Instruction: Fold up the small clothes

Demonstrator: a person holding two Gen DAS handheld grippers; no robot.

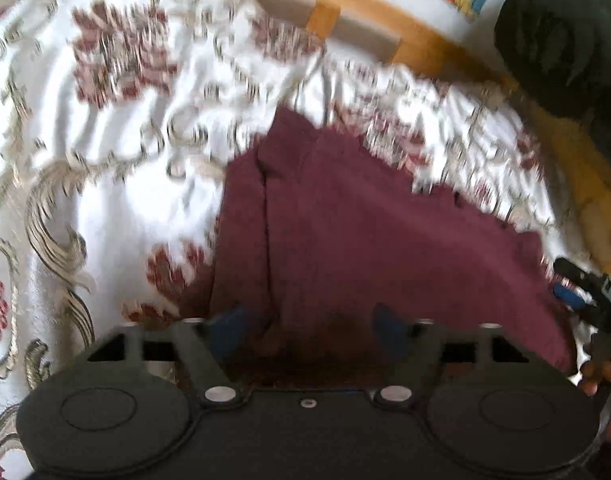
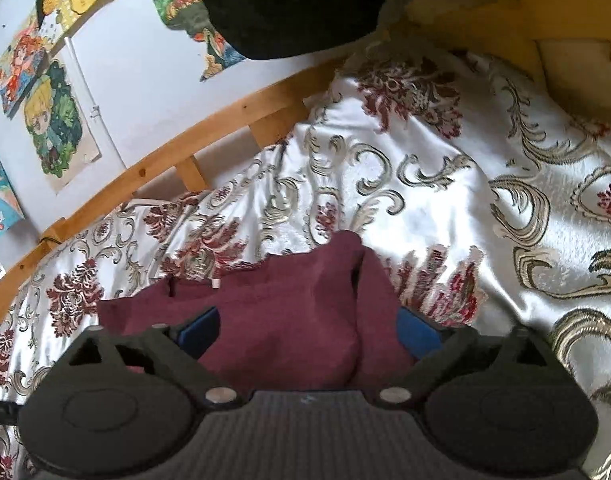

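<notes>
Close up, the left gripper (image 1: 307,322) has its blue fingers (image 1: 225,328) spread wide apart, with the dark red cloth (image 1: 345,232) lying between them. The right gripper (image 2: 309,328) is spread wide too, and the same cloth (image 2: 273,320) bunches up between its fingers. The cloth lies on a shiny white bedspread (image 2: 425,200) with red flowers. Farther back is a wooden bed rail (image 2: 209,124), then a wall with cartoon pictures (image 2: 53,120).
</notes>
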